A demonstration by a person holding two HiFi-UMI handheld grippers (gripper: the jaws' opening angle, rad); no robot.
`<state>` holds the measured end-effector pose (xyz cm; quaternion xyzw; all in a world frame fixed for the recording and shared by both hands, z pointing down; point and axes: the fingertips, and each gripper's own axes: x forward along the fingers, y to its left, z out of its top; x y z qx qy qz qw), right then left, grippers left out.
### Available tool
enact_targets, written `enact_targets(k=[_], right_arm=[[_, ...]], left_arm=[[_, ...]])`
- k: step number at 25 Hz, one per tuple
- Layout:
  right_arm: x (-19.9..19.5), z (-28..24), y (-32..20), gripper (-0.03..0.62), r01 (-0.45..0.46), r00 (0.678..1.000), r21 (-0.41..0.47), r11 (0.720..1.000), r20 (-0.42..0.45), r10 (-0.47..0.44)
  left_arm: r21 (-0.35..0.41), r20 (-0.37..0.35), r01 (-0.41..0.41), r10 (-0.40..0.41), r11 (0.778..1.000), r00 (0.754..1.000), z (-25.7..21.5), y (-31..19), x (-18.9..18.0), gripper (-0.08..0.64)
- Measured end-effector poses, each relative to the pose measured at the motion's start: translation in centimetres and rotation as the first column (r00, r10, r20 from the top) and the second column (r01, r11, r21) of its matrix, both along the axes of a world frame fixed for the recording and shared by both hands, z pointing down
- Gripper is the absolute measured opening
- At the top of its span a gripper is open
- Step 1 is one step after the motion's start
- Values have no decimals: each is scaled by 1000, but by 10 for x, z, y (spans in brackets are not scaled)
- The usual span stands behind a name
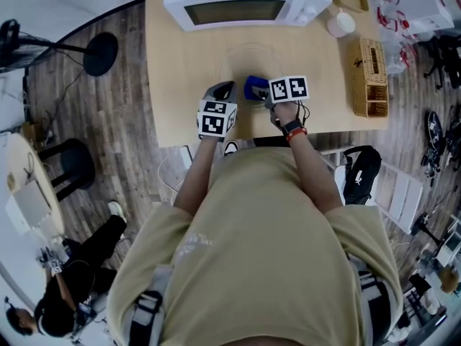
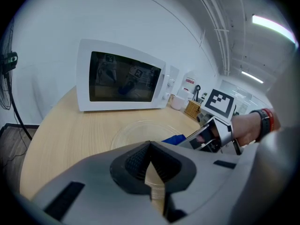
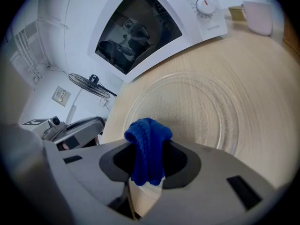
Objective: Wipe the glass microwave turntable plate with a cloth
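While the glass turntable plate lies flat on the pale wooden counter, just this side of the white microwave, here's the blue cloth bunched up and pinched firmly in the right hand-held gripper, a thick fold poking up above the clenched jaws. That cloth sits right at the plate's near rim, though whether it touches the glass cannot be told. Over on the left, the left hand-held gripper has its jaws pressed together on nothing at all, and it hovers close beside its partner near the counter's near edge, with the plate ahead of it. The microwave door is closed, at the far side of the counter. Off to the right stands a wicker basket, and beyond it, at the far right by the microwave, a white cup.
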<state>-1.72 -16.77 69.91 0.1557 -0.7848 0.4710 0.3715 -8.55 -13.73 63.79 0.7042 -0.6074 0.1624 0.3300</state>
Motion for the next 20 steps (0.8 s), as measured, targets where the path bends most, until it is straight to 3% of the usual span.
enact_targets(k=[20], right_arm=[[44,0,-29,138,-91,996,12,996,-18,92]], left_arm=[[-6,-42,-44,44,999,998,10,-22,25,18]])
